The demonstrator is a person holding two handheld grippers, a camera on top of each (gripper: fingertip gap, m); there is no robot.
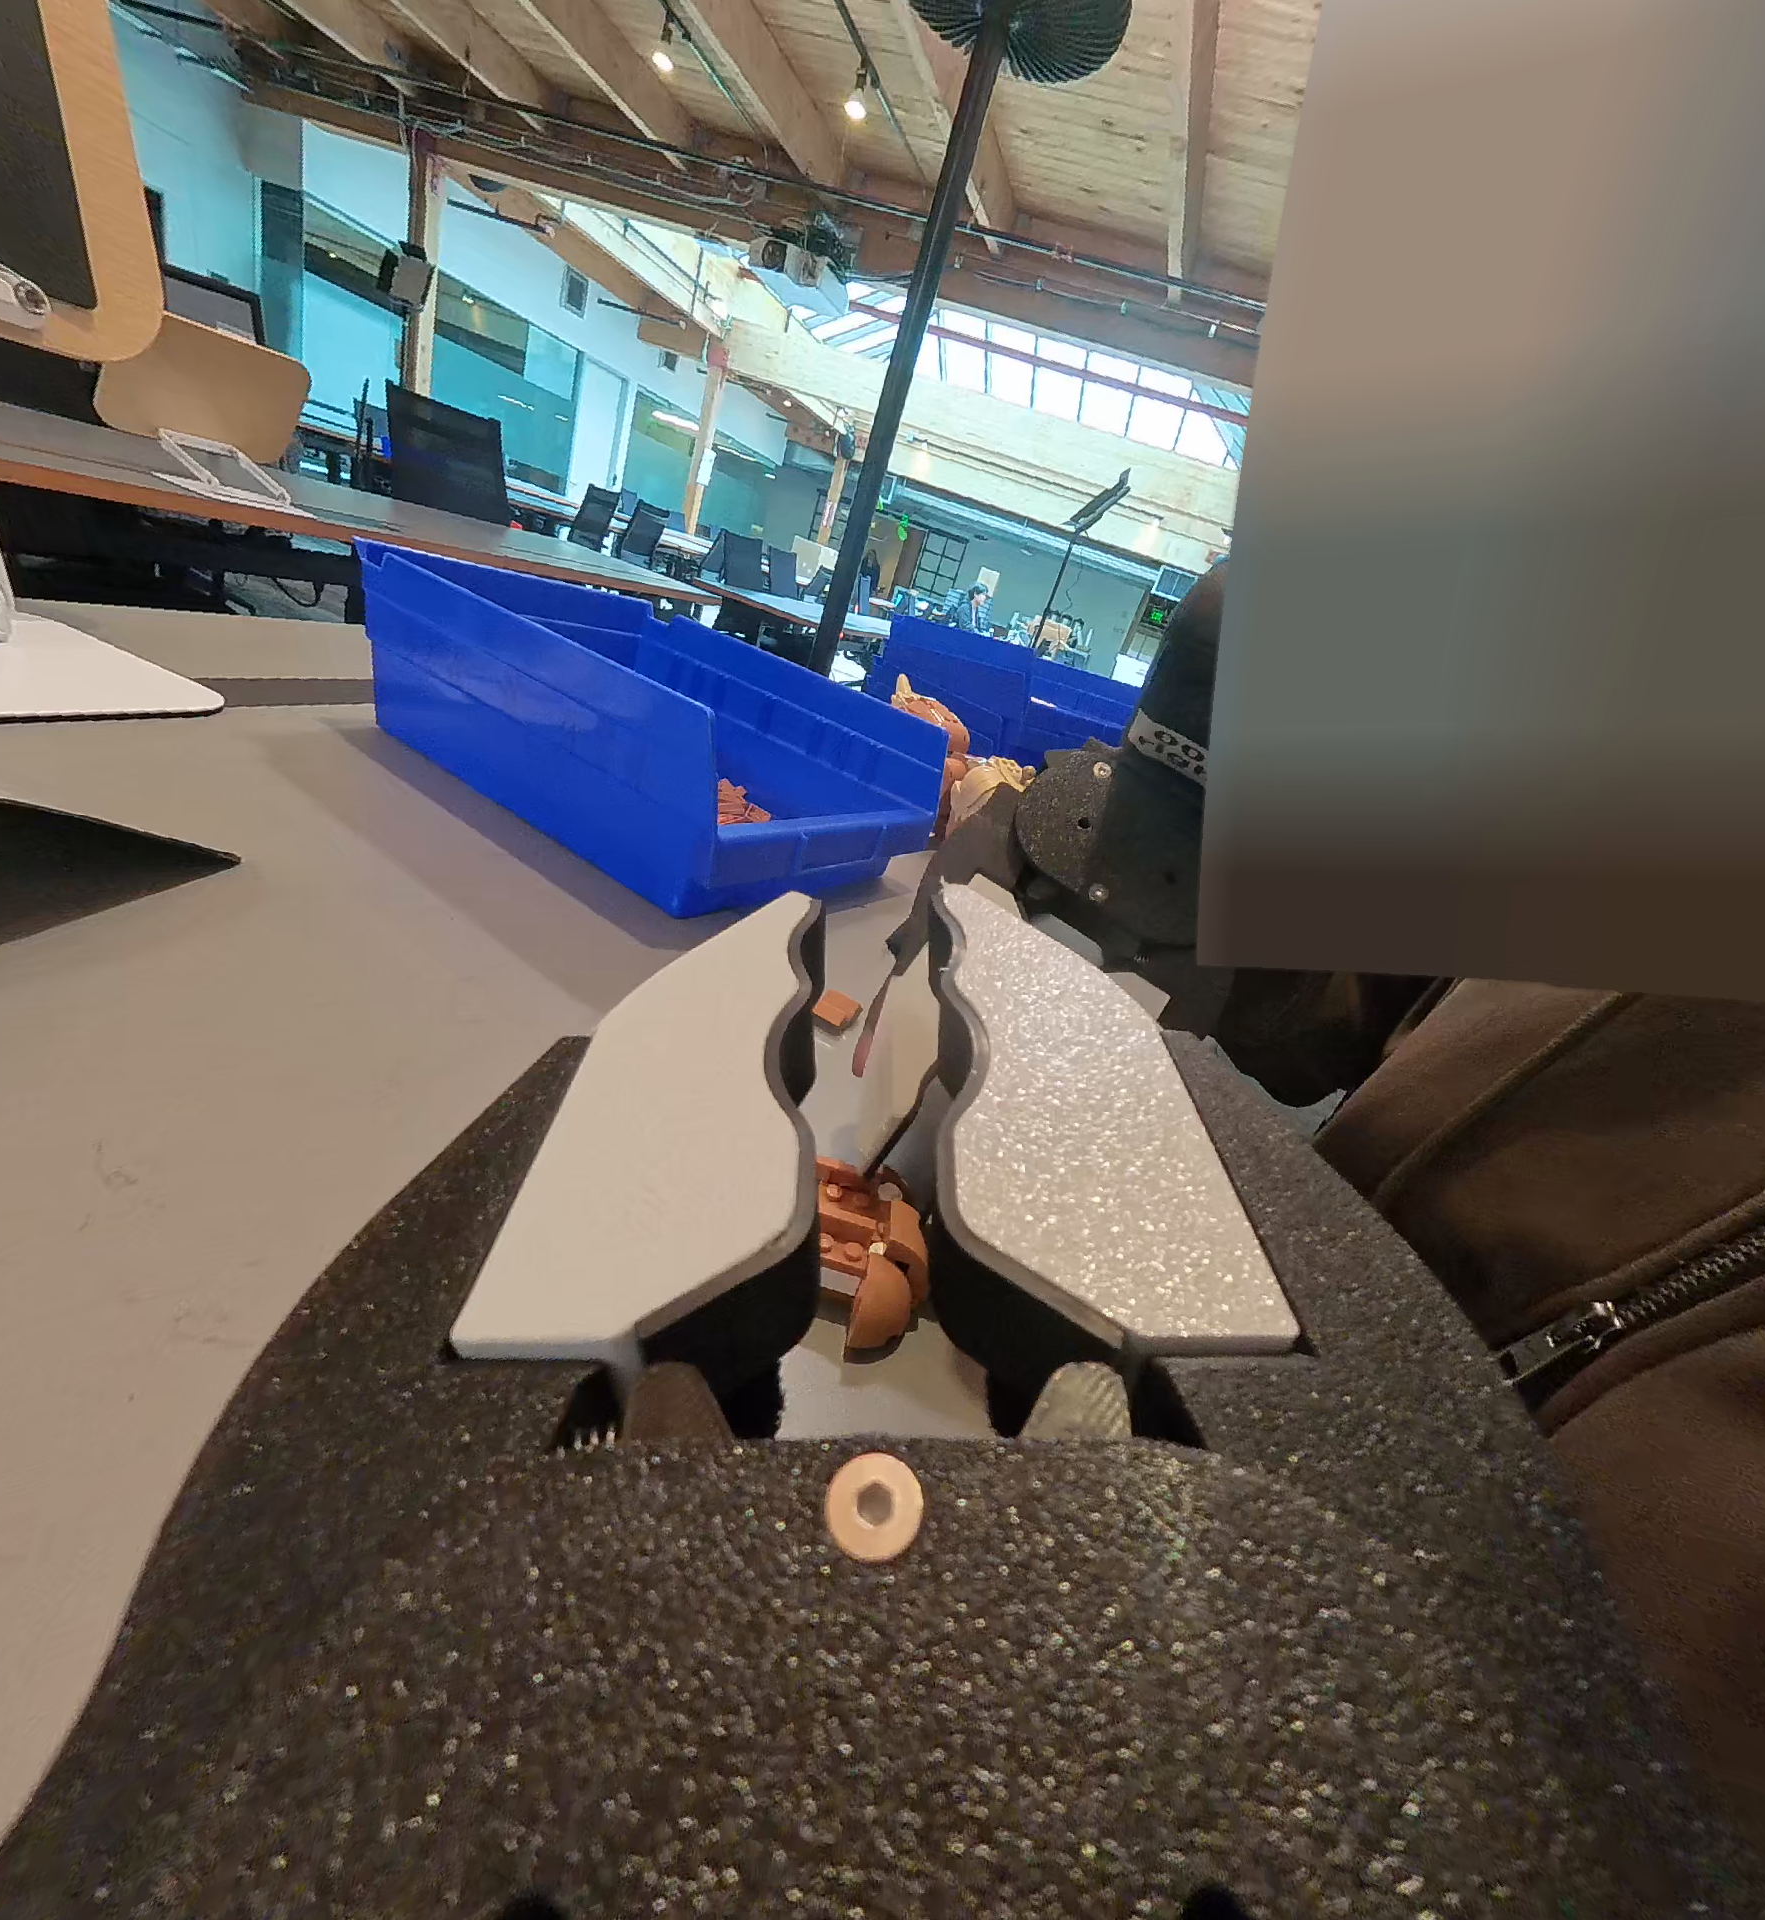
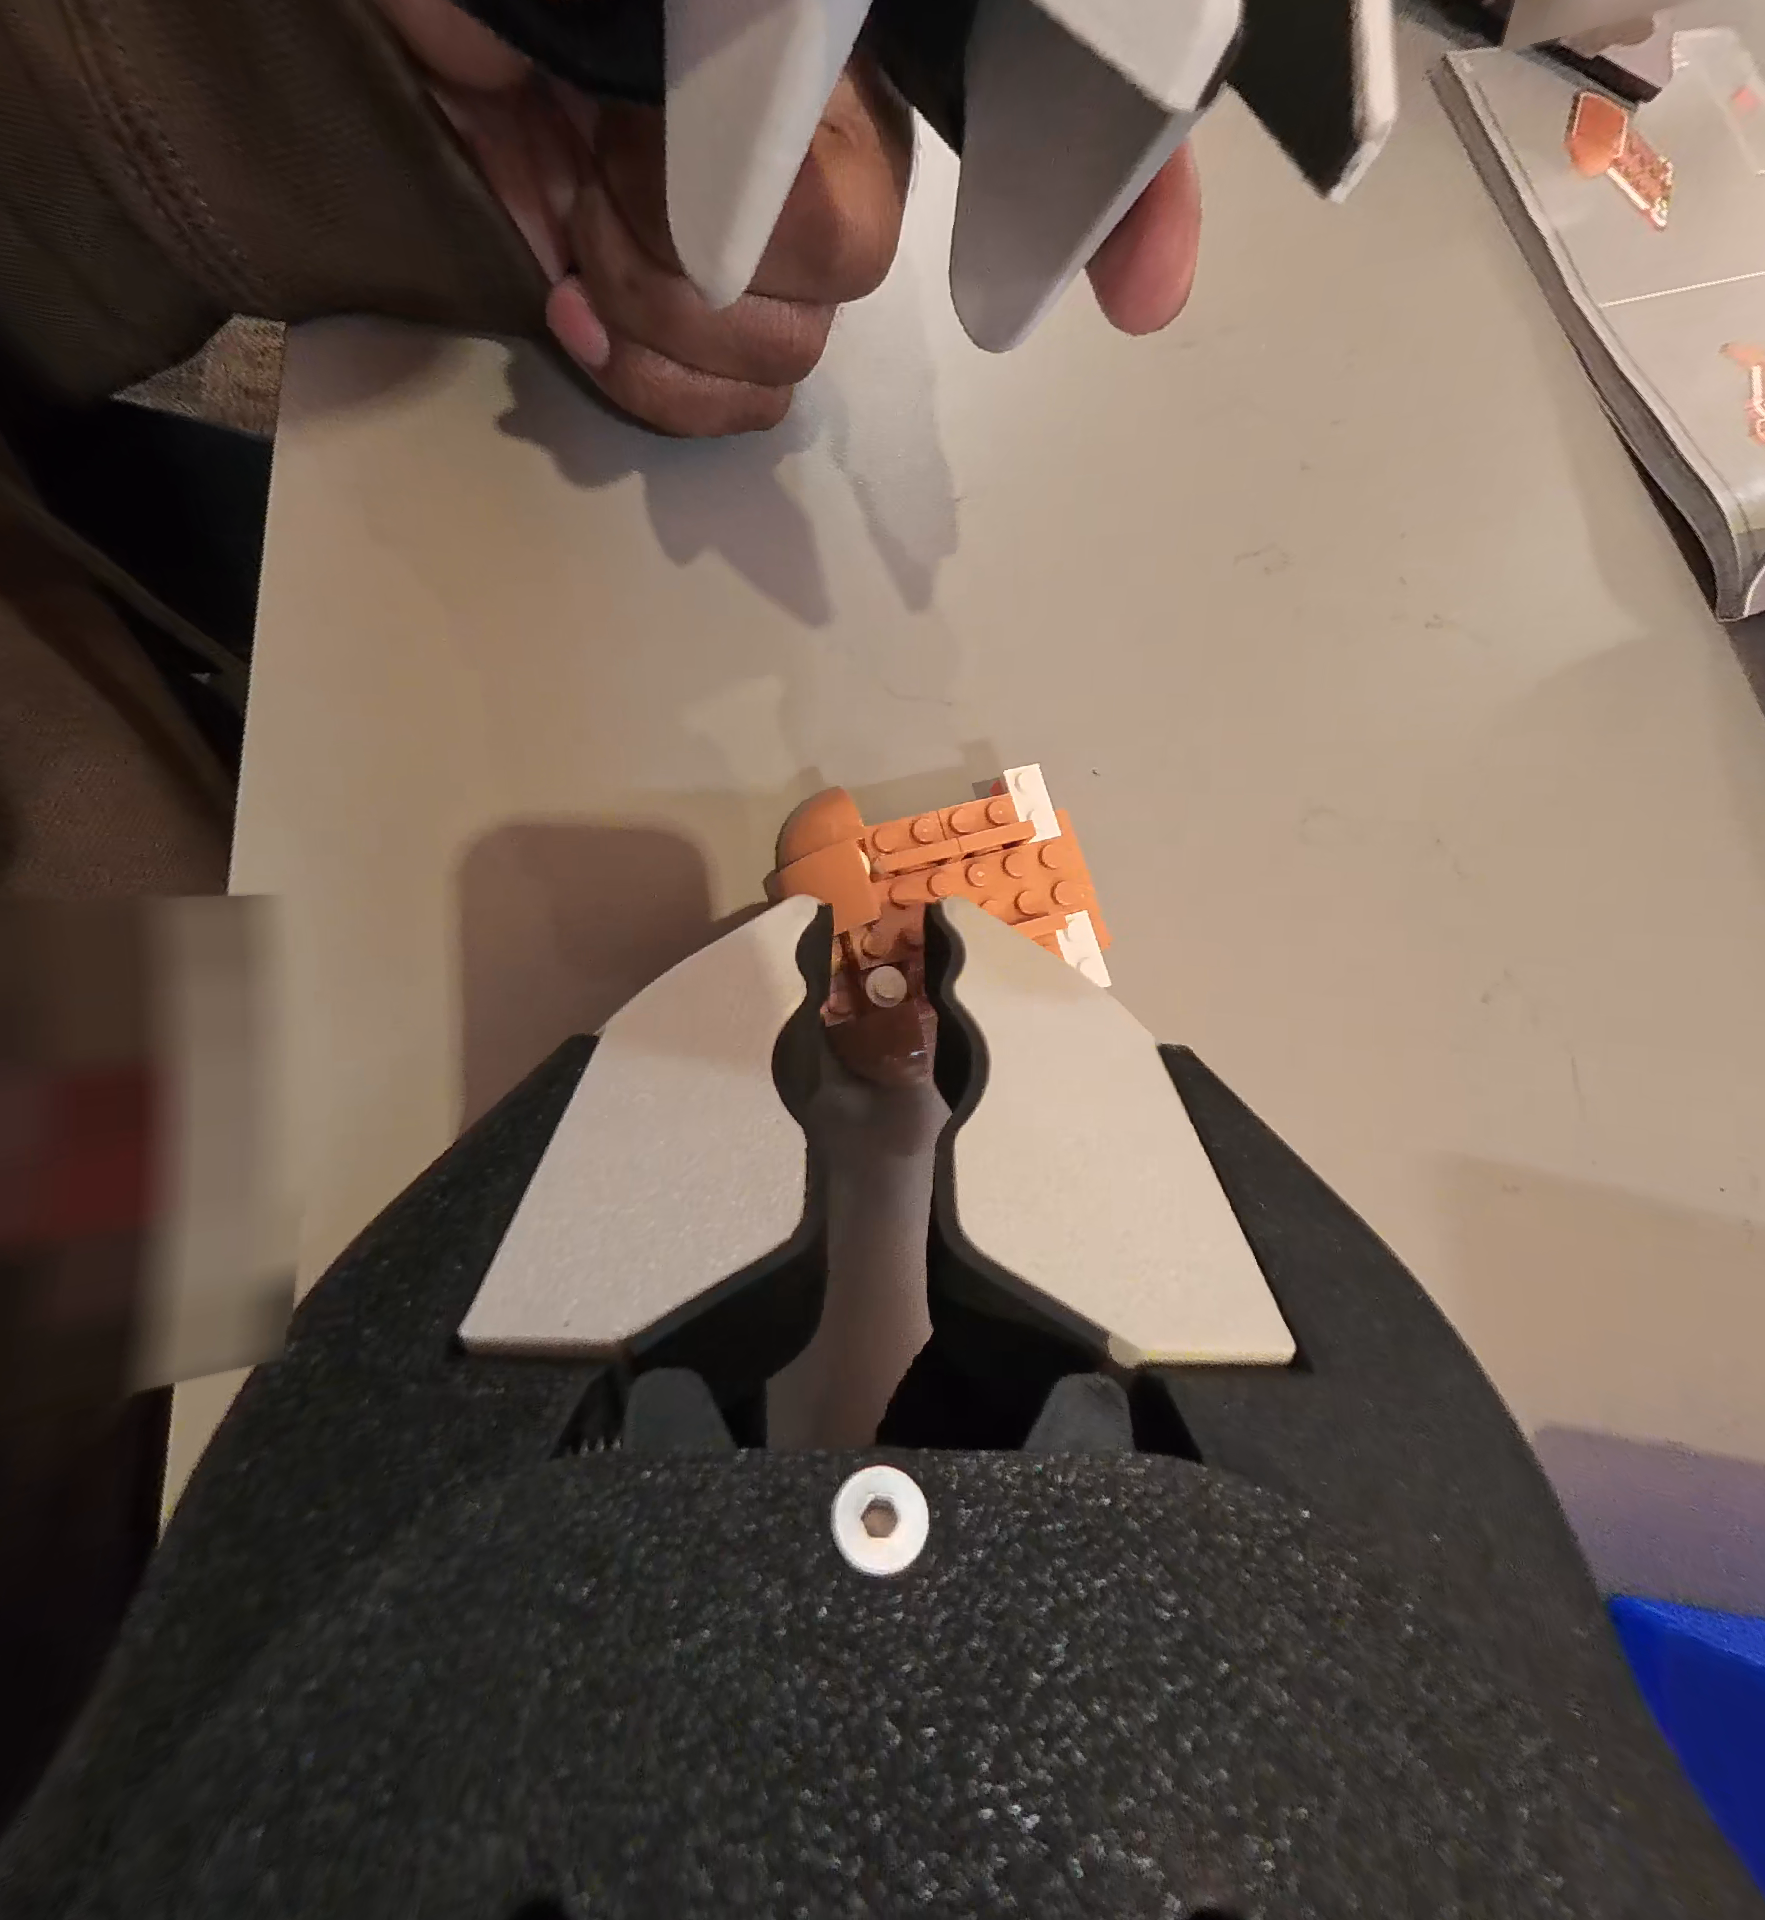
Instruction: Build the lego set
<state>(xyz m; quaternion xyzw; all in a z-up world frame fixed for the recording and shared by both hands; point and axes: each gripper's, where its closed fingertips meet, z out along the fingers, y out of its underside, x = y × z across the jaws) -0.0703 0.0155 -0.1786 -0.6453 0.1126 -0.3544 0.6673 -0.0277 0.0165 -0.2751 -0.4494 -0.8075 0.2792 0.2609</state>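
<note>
A brown and orange lego assembly (image 2: 971, 868) with white end plates lies on the grey table (image 2: 1273, 727). My right gripper (image 2: 880, 909) is shut on its dark brown end from the near side. My left gripper (image 2: 857, 312) hangs at the top of the right wrist view, blurred, its jaws apart and empty, with a hand behind it. In the left wrist view the left gripper (image 1: 873, 914) has a narrow gap, and brown lego (image 1: 873, 1247) shows through it below the fingers. A loose small brown piece (image 1: 836, 1010) lies on the table.
A blue bin (image 1: 649, 748) with brown pieces stands ahead, more blue bins (image 1: 971, 675) and a tan lego build (image 1: 982, 779) behind it. An open instruction booklet (image 2: 1688, 312) lies at the far right. A monitor stand (image 1: 47, 675) is left. The table edge (image 2: 254, 623) runs along a brown jacket. About 11 centimeters separates my left fingertips from my right.
</note>
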